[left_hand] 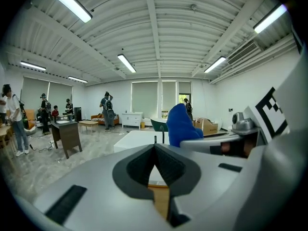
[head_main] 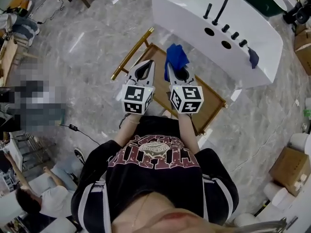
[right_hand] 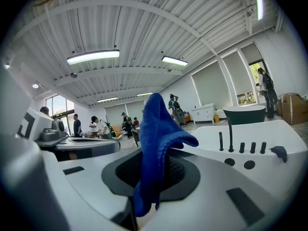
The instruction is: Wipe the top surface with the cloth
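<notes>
Cloth (head_main: 176,57), blue: judged soft, light and limp, unlikely to slip, best pinched at a bunched fold. It was clamped between the jaws of the right gripper (head_main: 180,72), short of the white top surface (head_main: 187,8) lying at 12 o'clock. In the right gripper view its long axis ran 6 to 12, free end up, tip flopped toward 3. Left gripper (head_main: 146,66): jaws together, empty, alongside at 9 o'clock.

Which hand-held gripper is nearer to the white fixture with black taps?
Right. The right hand-held gripper, holding the blue cloth, is just short of the white fixture; the left hand-held gripper sits farther left.
</notes>
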